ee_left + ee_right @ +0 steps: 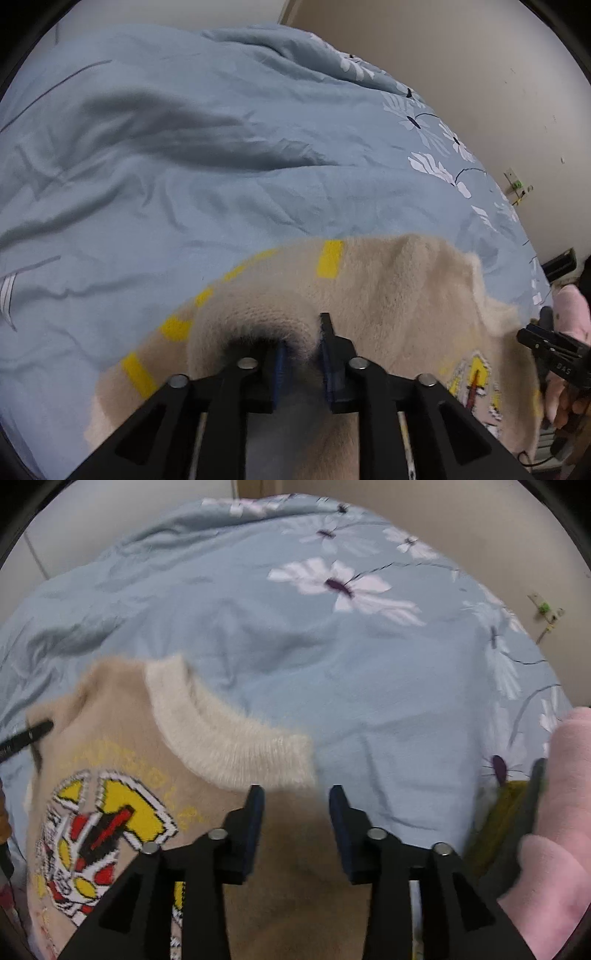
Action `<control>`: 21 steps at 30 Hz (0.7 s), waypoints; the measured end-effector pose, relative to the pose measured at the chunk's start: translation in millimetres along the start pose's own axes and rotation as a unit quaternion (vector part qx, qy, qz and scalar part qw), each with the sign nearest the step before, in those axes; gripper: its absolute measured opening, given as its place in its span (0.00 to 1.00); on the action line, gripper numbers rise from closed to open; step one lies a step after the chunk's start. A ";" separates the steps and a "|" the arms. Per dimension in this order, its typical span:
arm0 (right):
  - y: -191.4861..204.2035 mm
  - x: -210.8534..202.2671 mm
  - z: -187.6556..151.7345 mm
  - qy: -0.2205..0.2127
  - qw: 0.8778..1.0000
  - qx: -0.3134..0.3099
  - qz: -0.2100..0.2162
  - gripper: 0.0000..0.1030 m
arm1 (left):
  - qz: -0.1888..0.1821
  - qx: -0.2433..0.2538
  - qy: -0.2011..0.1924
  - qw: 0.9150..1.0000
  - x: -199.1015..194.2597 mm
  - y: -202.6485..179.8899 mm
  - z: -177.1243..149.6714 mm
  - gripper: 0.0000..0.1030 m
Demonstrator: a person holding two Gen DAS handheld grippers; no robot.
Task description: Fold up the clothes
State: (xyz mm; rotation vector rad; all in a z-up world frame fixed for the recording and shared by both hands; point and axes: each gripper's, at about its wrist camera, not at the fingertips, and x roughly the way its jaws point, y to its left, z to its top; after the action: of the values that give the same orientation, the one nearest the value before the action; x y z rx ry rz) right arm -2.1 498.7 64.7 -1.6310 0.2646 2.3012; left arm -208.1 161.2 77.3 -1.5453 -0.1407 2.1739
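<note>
Gripping a bunched fold of the beige fuzzy sweater (388,295) between their blue pads, our left tongs (303,358) are closed on the knit, which bulges up in a hump just ahead of the fingers. We see the sweater lying on a light blue duvet (184,166) with white flower prints, spread over the bed. Yellow dashes (328,258) run along the garment's edge in the left wrist view, and part of a colourful print shows at lower right.

Our right tongs (297,812) stand open, their jaws well apart, hovering over the sweater's shoulder area near the cream ribbed collar (221,738). Nothing sits between the fingers. Left of them lies the chest graphic (99,830), a cartoon figure in yellow, red, black and white, with faint yellow lettering arcing above it.

A pink sleeve (561,812) fills the right edge of the right wrist view, beside an olive-green item we cannot identify. From the left wrist view, the right tongs appear at the far right, just beside the sweater's edge. A pale wall (480,74) rises behind the bed.
</note>
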 end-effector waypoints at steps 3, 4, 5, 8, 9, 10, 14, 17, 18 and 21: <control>-3.2 -29.5 -6.7 -0.032 0.999 0.022 0.004 0.47 | -0.018 -0.024 0.005 1.000 -12.2 9.1 -4.8 0.44; -0.1 -41.4 -14.6 -0.050 0.998 0.023 0.007 0.49 | -0.033 -0.037 0.006 0.999 -17.6 15.4 -8.9 0.51; 3.1 -53.1 -22.5 -0.067 0.997 0.023 0.010 0.50 | -0.049 -0.051 0.008 0.997 -23.1 21.9 -13.2 0.53; 21.5 -73.6 -50.7 -0.108 0.993 0.020 0.031 0.57 | -0.106 -0.124 0.024 0.986 -30.4 54.2 -29.1 0.58; 28.7 -78.1 -61.0 -0.119 0.992 0.019 0.042 0.57 | -0.129 -0.168 0.033 0.977 -30.0 71.5 -35.7 0.58; 33.7 -80.4 -74.8 -0.126 0.990 0.026 0.056 0.57 | -0.144 -0.199 0.036 0.969 -30.4 84.0 -39.9 0.58; 50.2 -78.6 -117.0 -0.134 0.985 0.051 0.100 0.58 | -0.187 -0.324 0.026 0.927 -28.8 138.5 -60.8 0.58; 58.8 -66.1 -126.9 -0.131 0.984 0.059 0.106 0.58 | -0.191 -0.348 0.033 0.917 -27.3 145.1 -66.1 0.59; 61.0 -64.3 -126.6 -0.132 0.983 0.060 0.110 0.58 | -0.193 -0.352 0.037 0.915 -25.2 143.9 -67.8 0.59; 68.2 -60.8 -126.2 -0.134 0.982 0.059 0.121 0.58 | -0.207 -0.375 0.058 0.902 -13.0 139.5 -76.7 0.59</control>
State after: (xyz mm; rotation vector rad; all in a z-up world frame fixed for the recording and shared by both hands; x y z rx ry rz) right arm 104.1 385.5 77.8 -1.2738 0.5513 2.5933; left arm -178.1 18.1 13.0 -1.7933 -1.2695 1.7467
